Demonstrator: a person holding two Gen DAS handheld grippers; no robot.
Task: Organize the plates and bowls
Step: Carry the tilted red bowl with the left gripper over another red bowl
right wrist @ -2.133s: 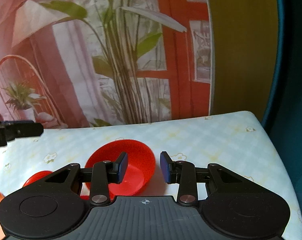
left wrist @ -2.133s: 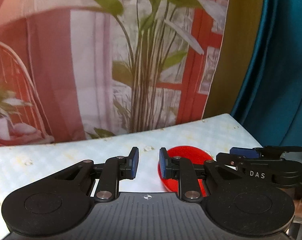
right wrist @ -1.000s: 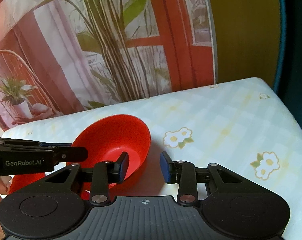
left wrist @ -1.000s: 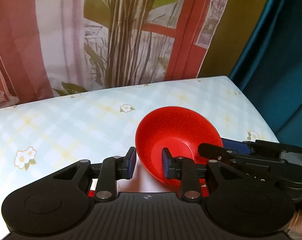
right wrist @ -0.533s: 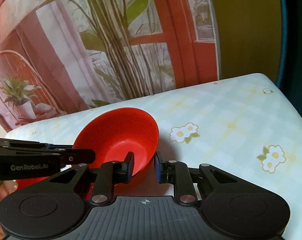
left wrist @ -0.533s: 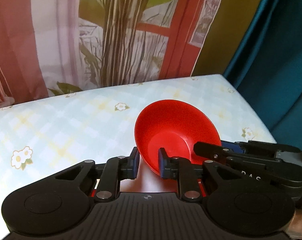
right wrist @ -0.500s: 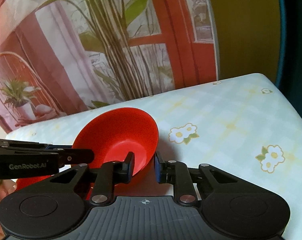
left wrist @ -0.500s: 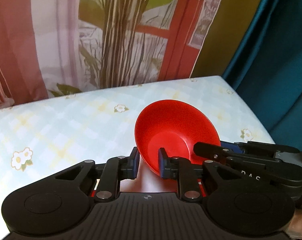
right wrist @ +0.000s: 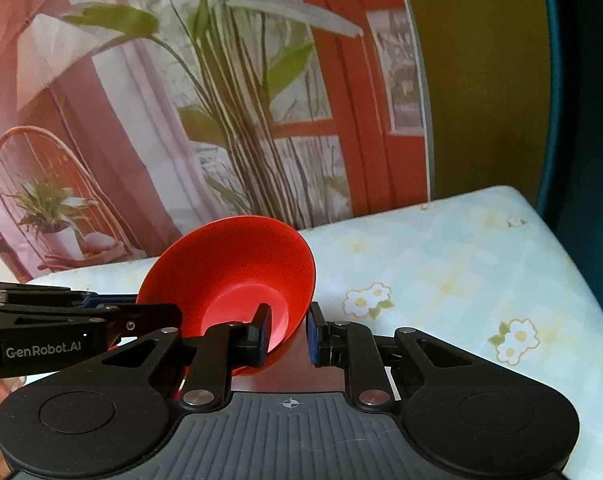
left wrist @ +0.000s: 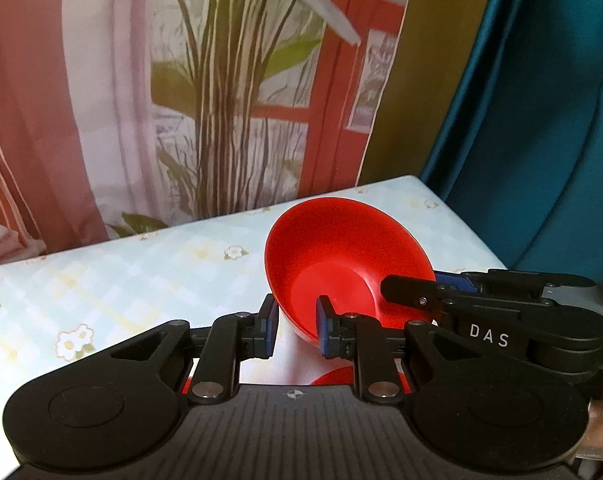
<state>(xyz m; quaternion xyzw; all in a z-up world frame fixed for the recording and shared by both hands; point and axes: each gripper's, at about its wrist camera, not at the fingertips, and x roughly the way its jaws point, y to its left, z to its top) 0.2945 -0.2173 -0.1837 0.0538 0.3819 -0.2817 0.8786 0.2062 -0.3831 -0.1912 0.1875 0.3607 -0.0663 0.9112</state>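
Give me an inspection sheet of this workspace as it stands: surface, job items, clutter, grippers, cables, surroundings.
Surface: table under a pale checked cloth with small flower prints.
Job's things: red bowl, tilted and apparently raised off the cloth, held by its rim from two sides. A second red dish shows partly below it, behind the fingers; its shape cannot be told.
Clutter: nothing seen.
Grippers: left gripper shut on the bowl's rim; right gripper shut on the rim at another spot.
Cables: nothing seen.
Surroundings: printed backdrop of plants and a red window frame behind the table; teal curtain at the right.
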